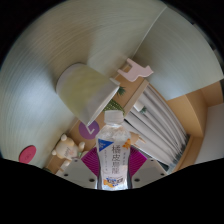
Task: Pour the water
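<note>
The gripper point(113, 172) looks clenched on a capped water bottle point(114, 150) standing upright between its magenta pads point(93, 160), though the contact itself is partly hidden, so I judge rather than see a firm hold. If the grip is shallow, tilting to pour could let the bottle slip or twist, and the white cap point(114, 117) is still on. Beyond lie a pale round table point(60, 50), a tipped beige cup point(88, 90), a small plush toy point(68, 148) and wooden floor point(195, 98).
</note>
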`<state>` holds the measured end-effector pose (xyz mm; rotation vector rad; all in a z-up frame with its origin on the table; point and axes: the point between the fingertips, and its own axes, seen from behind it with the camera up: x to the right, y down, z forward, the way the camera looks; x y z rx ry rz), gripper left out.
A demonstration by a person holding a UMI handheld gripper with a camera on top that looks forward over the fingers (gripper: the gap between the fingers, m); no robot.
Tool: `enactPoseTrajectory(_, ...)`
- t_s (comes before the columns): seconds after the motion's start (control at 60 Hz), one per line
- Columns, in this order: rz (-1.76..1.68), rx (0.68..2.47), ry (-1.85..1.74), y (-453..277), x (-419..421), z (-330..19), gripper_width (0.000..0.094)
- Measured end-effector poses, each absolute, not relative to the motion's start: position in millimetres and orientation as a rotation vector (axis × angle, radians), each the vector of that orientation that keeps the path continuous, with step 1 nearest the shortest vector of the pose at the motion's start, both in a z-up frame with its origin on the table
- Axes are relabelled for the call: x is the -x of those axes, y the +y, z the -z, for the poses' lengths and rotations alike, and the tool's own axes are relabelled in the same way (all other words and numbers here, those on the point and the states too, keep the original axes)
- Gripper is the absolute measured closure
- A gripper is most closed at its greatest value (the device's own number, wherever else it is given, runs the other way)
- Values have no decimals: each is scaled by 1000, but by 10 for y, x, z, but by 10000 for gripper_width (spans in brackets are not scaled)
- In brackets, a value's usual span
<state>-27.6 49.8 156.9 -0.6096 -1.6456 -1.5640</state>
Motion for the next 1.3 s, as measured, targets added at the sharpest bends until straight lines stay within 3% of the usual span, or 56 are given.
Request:
enactPoseTrajectory(0.167, 1607, 504, -1753, 502, 365, -1347, 597)
enactPoseTrajectory(0.383, 1577, 599, -1633, 542, 283, -1566, 597)
enactPoseTrajectory(0.667, 987, 1295, -925, 535, -291, -2303, 597)
enactPoseTrajectory(0.8, 576, 1484, -504, 448, -647, -2565, 598)
enactPoseTrajectory(0.933, 277, 1580, -195, 455, -1057, -2524, 597)
enactPoseTrajectory(1.3, 30, 1723, 17, 519, -1389, -1414, 583)
